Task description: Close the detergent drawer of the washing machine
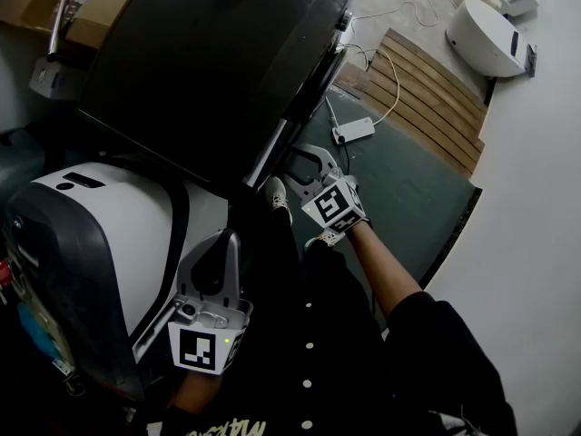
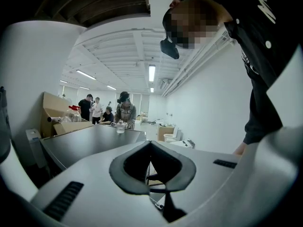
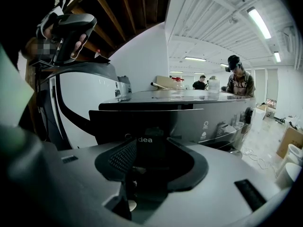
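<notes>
The dark grey washing machine (image 1: 209,53) fills the upper middle of the head view. In the right gripper view its detergent drawer (image 3: 147,124) stands out from the front panel, with a brand logo on its face. My right gripper (image 3: 154,148) is open right in front of the drawer, and the logo shows in the gap between the pads; I cannot tell whether they touch it. In the head view the right gripper (image 1: 295,160) sits at the machine's front edge. My left gripper (image 1: 222,243) hangs low at the left, and its jaws (image 2: 150,143) are shut on nothing.
A white and dark domed appliance (image 1: 100,234) stands beside the left gripper. A power strip (image 1: 354,131) with cables lies on the green floor mat (image 1: 408,189), next to a wooden slat pallet (image 1: 427,98). A glass (image 3: 213,85) stands on the machine's top. Several people stand far behind.
</notes>
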